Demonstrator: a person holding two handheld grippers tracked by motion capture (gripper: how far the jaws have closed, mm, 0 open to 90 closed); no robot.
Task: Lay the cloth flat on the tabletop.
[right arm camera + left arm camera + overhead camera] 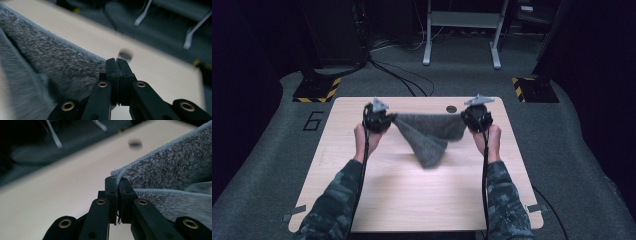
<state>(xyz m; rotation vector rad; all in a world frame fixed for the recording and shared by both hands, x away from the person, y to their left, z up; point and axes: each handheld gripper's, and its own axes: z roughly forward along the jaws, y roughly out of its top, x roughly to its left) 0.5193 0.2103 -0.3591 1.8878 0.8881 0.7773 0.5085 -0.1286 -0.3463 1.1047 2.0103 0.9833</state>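
High view, cloth: grey fuzzy terry cloth [432, 132], soft and nubbly, stretched as a band between the two grippers; a folded part droops from the band in a blunt triangular point above the table.
High view, table: pale wooden rectangular table top [412, 195] with rounded corners, smooth grain, and a small round dark hole [451, 109] near its far edge.
High view, left gripper: black left gripper [388, 119] topped by a grey three-cornered plate, held in the person's left hand [362, 137], at the cloth's left end.
High view, right gripper: black right gripper [466, 120] of the same build, held in the right hand [490, 139], at the cloth's right end.
High view, sleeves: camouflage-patterned fabric sleeves [332, 200] entering from the bottom edge.
Left gripper view, grip: matte black jaws with brass-coloured rivets, pressed together on a hemmed corner of the cloth [175, 172]; the stitched edge pokes out just above the tips, and the pile spreads off to the right.
Right gripper view, grip: jaws pressed together, pinching a corner of the cloth [50, 62], whose looped pile runs off to the left; the edge is partly blurred.
Surroundings: dark grey carpeted floor [272, 165]; grey metal frame legs [462, 30] beyond the table; yellow-and-black striped base plates [317, 90] at both sides.
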